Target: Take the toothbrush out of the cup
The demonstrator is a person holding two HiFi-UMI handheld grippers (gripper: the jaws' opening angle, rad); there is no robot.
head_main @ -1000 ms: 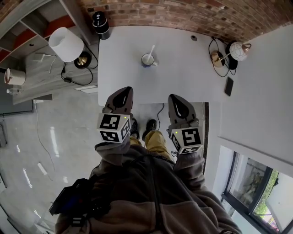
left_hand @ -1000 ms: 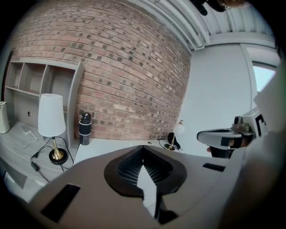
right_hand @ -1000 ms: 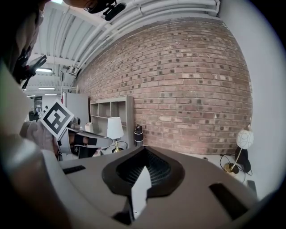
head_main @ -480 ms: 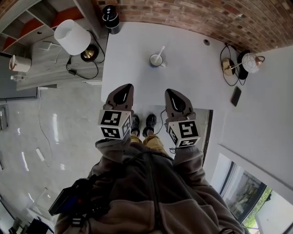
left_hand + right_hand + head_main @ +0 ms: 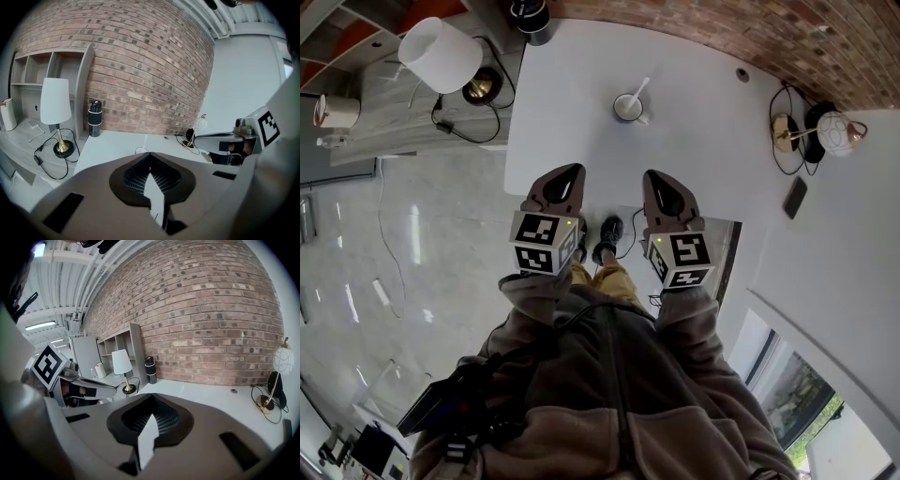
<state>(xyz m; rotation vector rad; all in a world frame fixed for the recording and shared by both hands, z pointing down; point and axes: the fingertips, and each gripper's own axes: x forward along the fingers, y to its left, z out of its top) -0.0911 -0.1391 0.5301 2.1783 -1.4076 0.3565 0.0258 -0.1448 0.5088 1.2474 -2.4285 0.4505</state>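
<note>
Both claws are closed and empty. Your left claw (image 5: 571, 172) has its jaws tip to tip with nothing between them, and your right claw (image 5: 655, 175) is the same.

In the head view they sit side by side over the 6 o'clock edge of the white bench (image 5: 703, 141), well apart from each other and both pointing to 12 o'clock.

The cup (image 5: 628, 108) stands upright on the bench at 12 o'clock from the claws, roughly in line with the gap between them and well clear of both. The toothbrush (image 5: 639, 89) is in the cup, with its free end sticking out over the rim toward 1 o'clock. Neither claw is touching the cup or the brush.

Around the cup:
- A black flask (image 5: 530, 17) stands at 11 o'clock, at the bench's far corner by the brick wall (image 5: 787, 37).
- A white-shade lamp (image 5: 441, 54) is at 9–10 o'clock, off the bench on the grey shelf unit (image 5: 384, 141).
- A globe lamp (image 5: 836, 133) with its cable is at 3 o'clock, on the adjoining surface.
- A dark phone (image 5: 794, 198) lies flat at 4 o'clock.

Your shoe (image 5: 606, 229) shows on the floor between the two claws.
</note>
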